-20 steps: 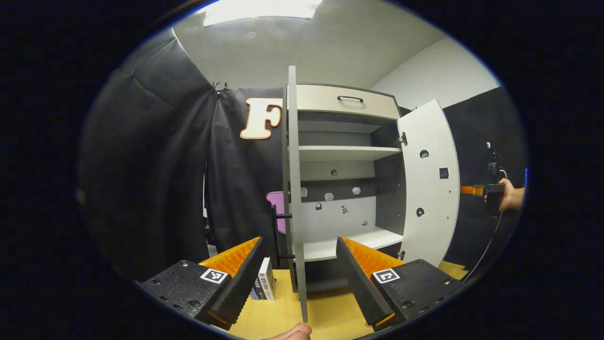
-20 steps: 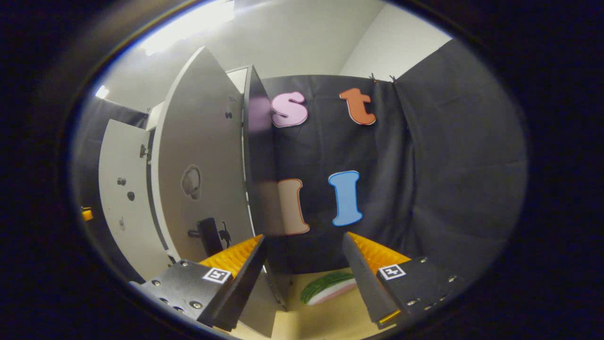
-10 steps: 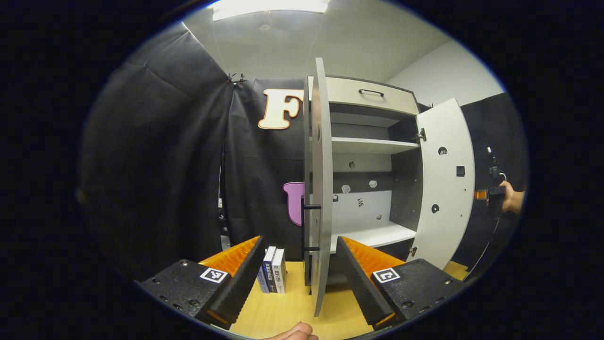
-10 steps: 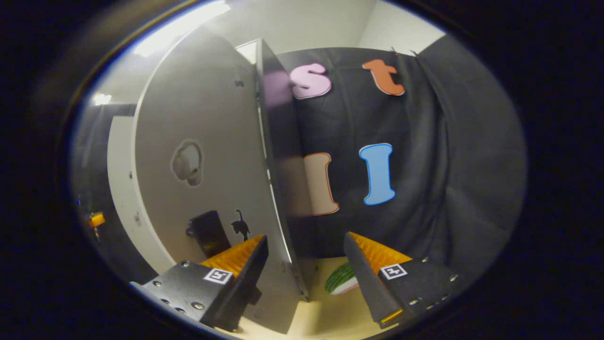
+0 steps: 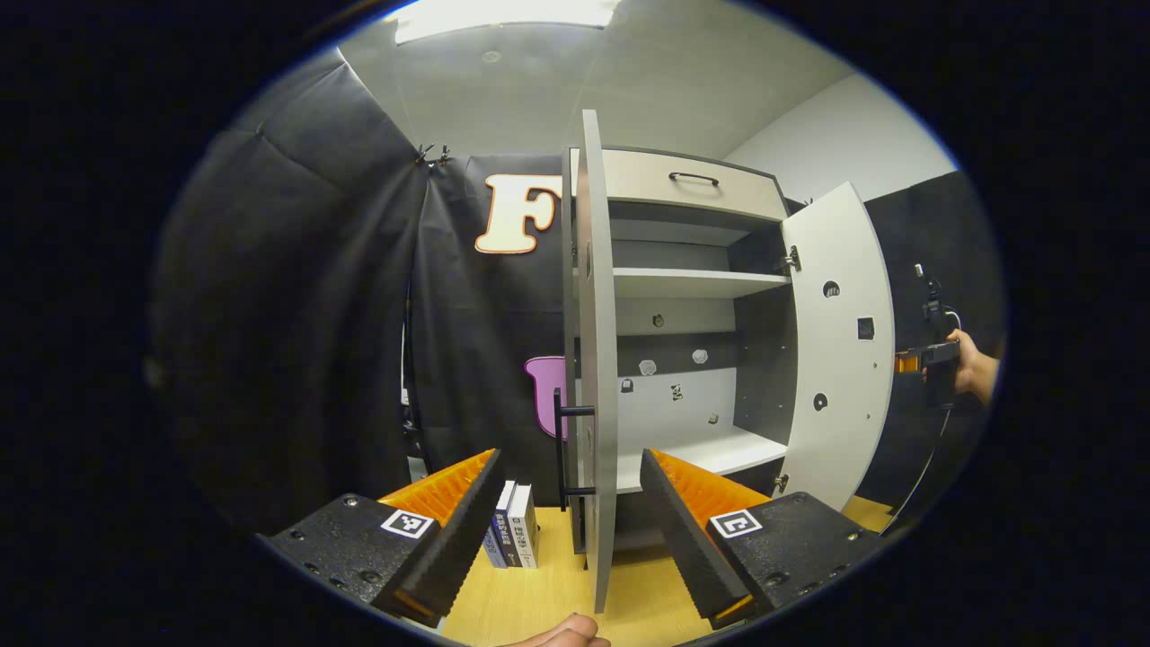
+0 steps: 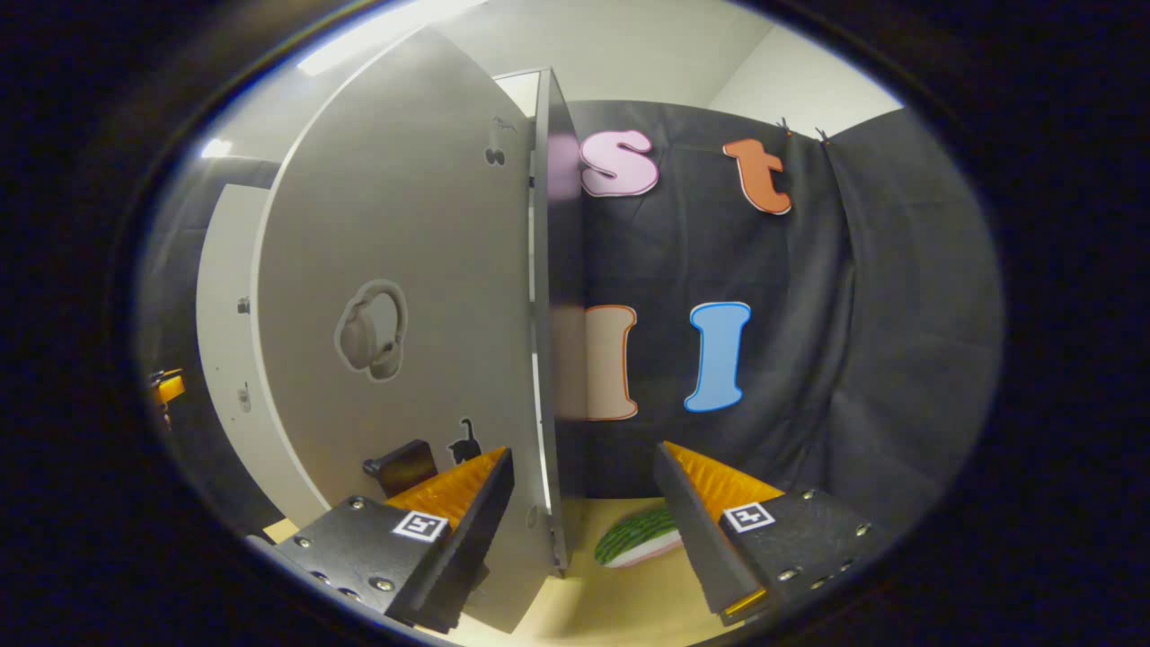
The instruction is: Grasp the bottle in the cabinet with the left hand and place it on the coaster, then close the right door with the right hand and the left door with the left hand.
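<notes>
Doors of the cabinet are both found open, and the closing is judged not yet done. In the right gripper view, the right gripper (image 6: pixel 584 521) is held with its fingers spread and grasping nothing; the free edge of the right door (image 6: pixel 404 270) is seen between them, close to the left finger, and contact cannot be told. Its handle (image 6: pixel 404 465) is just behind that finger. If the push is given by a fingertip only, the door may slip off, or the finger may be caught at the handle. Far right on the table, a green-striped flat piece (image 6: pixel 638 544), perhaps the coaster, is partly seen.

In the left gripper view, the left gripper (image 5: pixel 570 521) is also released, near the left door (image 5: pixel 597 359). If that door is swung first, the two doors could be knocked together.
</notes>
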`<state>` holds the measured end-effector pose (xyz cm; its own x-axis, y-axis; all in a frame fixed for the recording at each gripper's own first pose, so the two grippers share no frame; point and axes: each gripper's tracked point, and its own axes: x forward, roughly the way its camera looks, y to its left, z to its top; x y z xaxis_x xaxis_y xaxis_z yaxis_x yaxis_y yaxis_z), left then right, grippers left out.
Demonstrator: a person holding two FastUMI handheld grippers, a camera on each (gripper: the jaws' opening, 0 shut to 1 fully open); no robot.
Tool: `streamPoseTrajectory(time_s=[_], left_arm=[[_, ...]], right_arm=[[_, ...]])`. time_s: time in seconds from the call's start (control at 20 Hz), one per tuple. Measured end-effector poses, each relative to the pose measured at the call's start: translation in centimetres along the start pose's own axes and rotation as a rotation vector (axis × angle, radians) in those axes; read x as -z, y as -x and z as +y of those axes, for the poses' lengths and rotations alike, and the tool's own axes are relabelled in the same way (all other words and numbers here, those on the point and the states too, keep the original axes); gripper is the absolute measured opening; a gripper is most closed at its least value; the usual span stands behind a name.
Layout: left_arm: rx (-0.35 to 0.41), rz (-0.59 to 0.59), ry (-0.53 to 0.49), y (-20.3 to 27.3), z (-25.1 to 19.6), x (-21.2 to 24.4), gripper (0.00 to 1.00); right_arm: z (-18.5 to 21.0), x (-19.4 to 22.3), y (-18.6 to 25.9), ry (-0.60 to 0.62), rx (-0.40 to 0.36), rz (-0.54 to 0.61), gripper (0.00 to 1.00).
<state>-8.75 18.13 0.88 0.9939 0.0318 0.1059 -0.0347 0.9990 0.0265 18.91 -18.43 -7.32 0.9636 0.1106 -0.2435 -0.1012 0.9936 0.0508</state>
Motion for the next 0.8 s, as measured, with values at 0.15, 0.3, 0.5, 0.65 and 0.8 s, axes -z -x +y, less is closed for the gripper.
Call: streamPoseTrajectory(time_s=[0.15, 0.3, 0.5, 0.65, 0.8], left_arm=[[0.019, -0.001, 0.009, -0.4, -1.1, 0.3, 0.96], [0.024, -0.016, -0.009, -1.0, -1.9, 0.5, 0.96], [0.037, 0.001, 0.017, -0.9, -2.6, 1.3, 0.95], [0.033, 0.028, 0.041, -1.0, -2.4, 2.2, 0.93], [0.027, 0.032, 0.058, -0.9, -2.2, 2.1, 0.95]], right_arm=[[1.4, -0.4, -0.1, 0.017, -0.007, -0.015, 0.95], [2.6, -0.1, -0.1, 0.023, -0.010, -0.011, 0.95], [2.6, -0.6, 0.3, 0.032, 0.026, -0.043, 0.96], [3.5, -0.7, 0.3, 0.050, 0.039, -0.048, 0.96], [4.9, -0.6, -0.3, 0.048, 0.021, -0.054, 0.96]])
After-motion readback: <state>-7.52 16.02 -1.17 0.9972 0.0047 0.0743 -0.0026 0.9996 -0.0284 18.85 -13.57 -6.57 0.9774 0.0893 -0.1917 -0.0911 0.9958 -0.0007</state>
